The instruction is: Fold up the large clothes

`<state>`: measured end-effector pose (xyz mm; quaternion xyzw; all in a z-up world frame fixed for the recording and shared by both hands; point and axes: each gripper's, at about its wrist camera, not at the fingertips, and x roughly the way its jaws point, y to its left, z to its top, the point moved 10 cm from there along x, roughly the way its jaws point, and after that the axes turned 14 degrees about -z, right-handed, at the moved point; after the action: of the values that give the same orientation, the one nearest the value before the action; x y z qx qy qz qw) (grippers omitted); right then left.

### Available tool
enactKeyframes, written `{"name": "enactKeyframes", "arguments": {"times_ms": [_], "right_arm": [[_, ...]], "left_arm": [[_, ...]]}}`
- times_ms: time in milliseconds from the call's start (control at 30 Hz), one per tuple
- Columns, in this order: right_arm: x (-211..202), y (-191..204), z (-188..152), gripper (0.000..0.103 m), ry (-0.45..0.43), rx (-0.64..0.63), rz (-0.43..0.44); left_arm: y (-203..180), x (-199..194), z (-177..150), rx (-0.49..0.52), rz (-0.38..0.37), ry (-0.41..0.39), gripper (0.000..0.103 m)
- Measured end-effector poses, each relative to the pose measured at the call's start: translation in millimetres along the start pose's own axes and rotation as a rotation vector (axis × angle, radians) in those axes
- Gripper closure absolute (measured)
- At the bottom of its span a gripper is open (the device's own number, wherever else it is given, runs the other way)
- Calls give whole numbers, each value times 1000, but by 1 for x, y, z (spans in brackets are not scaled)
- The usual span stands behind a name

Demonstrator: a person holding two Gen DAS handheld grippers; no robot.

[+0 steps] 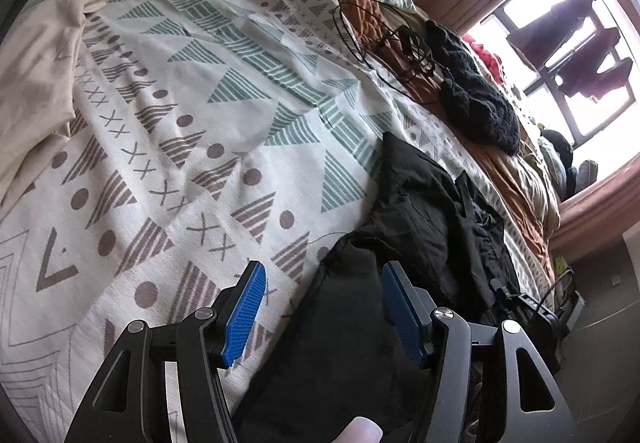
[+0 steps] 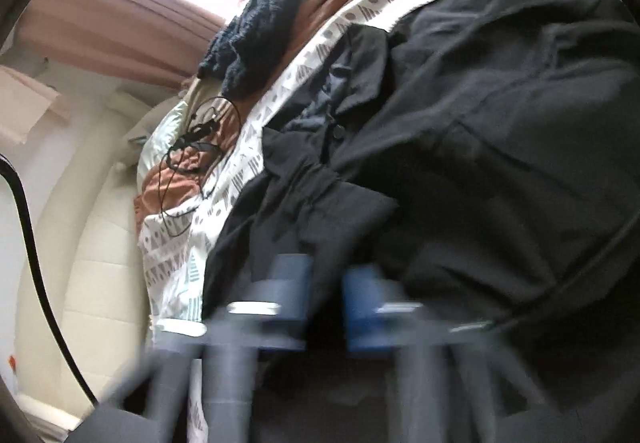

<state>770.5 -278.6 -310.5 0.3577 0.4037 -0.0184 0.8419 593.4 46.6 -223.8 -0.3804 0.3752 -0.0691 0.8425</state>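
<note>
Black garment (image 1: 420, 203) lies crumpled on the patterned bedspread (image 1: 180, 103). Left gripper (image 1: 324, 307) hovers spread over its edge, gripping nothing. Right gripper (image 2: 326, 299), blurred, looks pressed together over the dark cloth.

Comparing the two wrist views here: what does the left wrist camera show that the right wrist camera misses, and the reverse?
Left wrist only: the beige cloth at the blanket's far side and the left gripper, open above the black garment's edge. Right wrist only: the cream padded headboard and the blurred right gripper. Both: the patterned blanket, the black garment, the dark knit and the black cable.
</note>
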Motion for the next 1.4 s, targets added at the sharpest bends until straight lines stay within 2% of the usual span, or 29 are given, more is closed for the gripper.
{"name": "enactKeyframes", "arguments": {"times_ms": [133, 267, 300, 333, 367, 400, 433, 533, 633, 867, 933, 1000, 1033, 1100, 1167, 1200, 1233, 1333, 1400], "right_arm": [[-24, 34, 0, 99, -115, -145, -10], [-45, 89, -17, 98, -153, -317, 46], [-46, 105, -29, 93, -137, -369, 61], [-44, 113, -38, 83, -117, -398, 65], [-36, 131, -63, 72, -36, -444, 92], [-36, 131, -63, 48, -36, -444, 92], [-34, 137, -73, 36, -3, -449, 116], [-33, 143, -89, 36, 28, -482, 101], [-37, 136, -90, 36, 52, -486, 59], [-77, 102, -63, 36, -11, -460, -77], [-90, 92, -54, 36, -30, -444, -106], [-110, 76, -44, 36, -73, -431, -165], [-120, 68, -38, 36, -99, -423, -187], [-138, 56, -28, 35, -137, -394, -199], [-155, 40, -18, 35, -161, -354, -212], [-164, 30, -15, 33, -178, -334, -219], [-173, 20, -13, 25, -189, -319, -226], [-193, -11, -14, 23, -188, -264, -226], [-206, -33, -15, 23, -177, -223, -230]], "left_arm": [[2, 0, 1, -15, -6, 2, 41], [2, -3, 2, -18, -12, 1, 41], [2, -4, 3, -17, -14, -1, 41], [2, -5, 4, -16, -16, -2, 41], [2, -7, 5, -18, -16, -7, 41], [3, -10, 7, -23, -14, -14, 41], [4, -11, 8, -26, -12, -19, 41], [4, -17, 11, -33, -4, -32, 41], [0, -22, 10, -27, -5, -34, 41], [-19, -28, 5, 5, 5, -38, 41], [-29, -29, 3, 48, 17, -40, 35], [-44, -33, 0, 137, 68, -58, 22], [-49, -34, 0, 163, 73, -69, 21], [-65, -39, -4, 213, 68, -80, 21], [-81, -45, -8, 237, 30, -90, 21], [-86, -48, -8, 248, 22, -102, 21], [-94, -53, -9, 274, 24, -119, 21], [-109, -64, -13, 326, 39, -151, 21], [-115, -68, -19, 327, 12, -151, 21]]}}
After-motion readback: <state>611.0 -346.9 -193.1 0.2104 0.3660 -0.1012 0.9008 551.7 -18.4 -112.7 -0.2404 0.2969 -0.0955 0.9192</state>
